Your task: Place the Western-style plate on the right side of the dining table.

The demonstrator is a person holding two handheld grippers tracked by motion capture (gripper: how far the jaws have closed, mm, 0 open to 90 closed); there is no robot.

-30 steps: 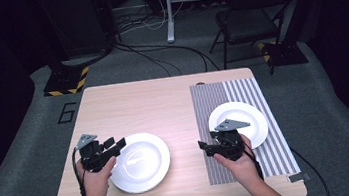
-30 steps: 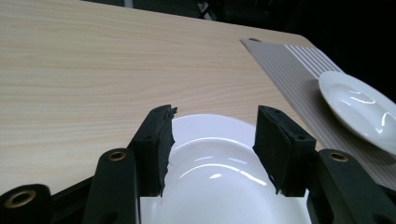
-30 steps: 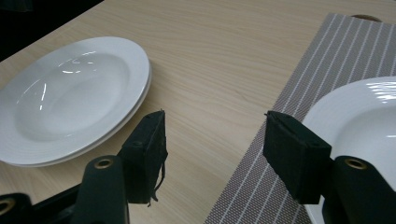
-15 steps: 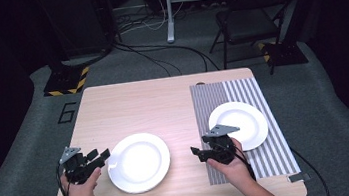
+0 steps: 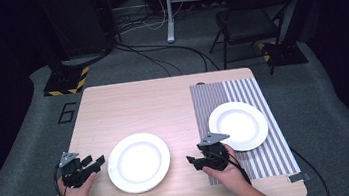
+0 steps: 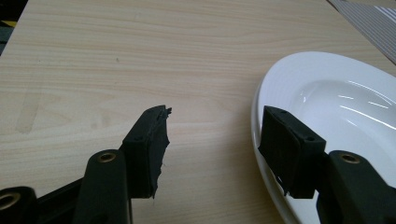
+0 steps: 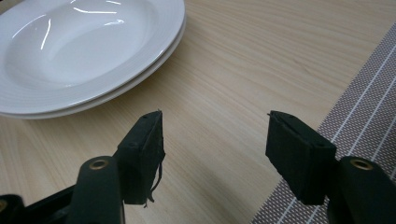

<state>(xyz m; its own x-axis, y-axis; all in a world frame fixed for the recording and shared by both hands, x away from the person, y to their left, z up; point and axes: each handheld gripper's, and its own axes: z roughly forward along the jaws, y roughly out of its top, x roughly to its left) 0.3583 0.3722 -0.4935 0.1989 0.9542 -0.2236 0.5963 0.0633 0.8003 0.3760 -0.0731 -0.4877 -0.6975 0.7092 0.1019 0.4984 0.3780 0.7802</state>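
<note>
Two white deep plates (image 5: 139, 162) lie stacked on the wooden table (image 5: 138, 107), front centre. A third white plate (image 5: 239, 125) rests on the grey striped mat (image 5: 257, 93) at the right. My left gripper (image 5: 92, 163) hovers low just left of the stack; its jaws have just been opening, with bare wood between them (image 6: 212, 135) and the stack's rim (image 6: 336, 98) beside the right-hand jaw. My right gripper (image 5: 193, 162) is open between the stack and the mat, holding nothing (image 7: 215, 135), with the stack (image 7: 84, 51) at its upper left.
The mat's edge (image 7: 369, 116) runs right by the right gripper. Behind the table stand a dark chair (image 5: 249, 23), a metal stand (image 5: 169, 13), loose floor cables (image 5: 157, 55) and a yellow-black striped base (image 5: 65, 83).
The left gripper has drawn back from the stack's left rim, moving left and toward the front edge. The right gripper has come off the right plate's rim, toward the front and slightly left.
</note>
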